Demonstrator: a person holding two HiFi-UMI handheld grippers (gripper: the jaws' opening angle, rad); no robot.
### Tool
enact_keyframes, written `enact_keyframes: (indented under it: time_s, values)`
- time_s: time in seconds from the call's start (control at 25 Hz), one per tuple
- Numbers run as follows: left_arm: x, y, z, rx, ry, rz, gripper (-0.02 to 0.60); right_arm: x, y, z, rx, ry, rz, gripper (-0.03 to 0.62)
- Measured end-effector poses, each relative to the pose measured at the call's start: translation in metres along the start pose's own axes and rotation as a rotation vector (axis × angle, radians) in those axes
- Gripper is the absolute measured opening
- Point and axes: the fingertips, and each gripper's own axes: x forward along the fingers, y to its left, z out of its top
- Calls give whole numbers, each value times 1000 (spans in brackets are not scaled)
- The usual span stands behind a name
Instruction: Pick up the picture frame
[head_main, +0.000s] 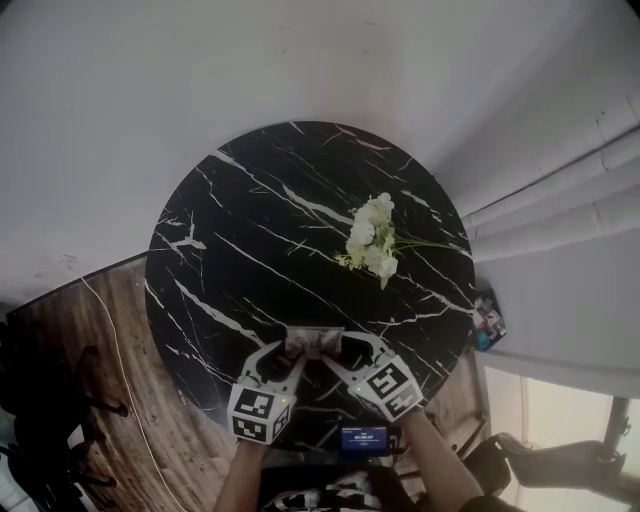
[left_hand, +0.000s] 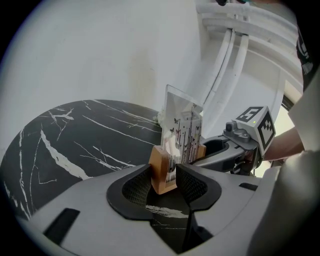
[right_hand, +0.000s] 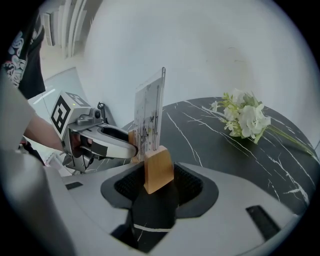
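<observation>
Left gripper (left_hand: 165, 175) pinched on one end of the frame (head_main: 313, 342), at its wooden base. Right gripper (right_hand: 159, 175) pinched on the other end. Frame upright between them, lower centre of the head view, near the round black table's (head_main: 230, 230) lower edge. Flowers (head_main: 372, 238) lie right of centre, well apart.

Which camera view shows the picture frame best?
The left gripper view: the picture frame shows its printed clear panel and wooden base there. The right gripper view shows it nearly edge-on; the head view shows only a small strip from above.
</observation>
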Motion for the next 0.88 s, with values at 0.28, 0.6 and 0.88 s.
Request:
enact_keyframes:
  time_s: [0.28,0.6,0.88]
  values:
    - [-3,-6,4,-34,17,-25,162,-13,3,9,58,-36,-12,166]
    - [-10,-16,6,-62,36,-43,161,-26,10,10,53,-50,-37,166]
    - [-17,-27,6,-44,58,-57,161,-37,16,4,46,-57,-66,166]
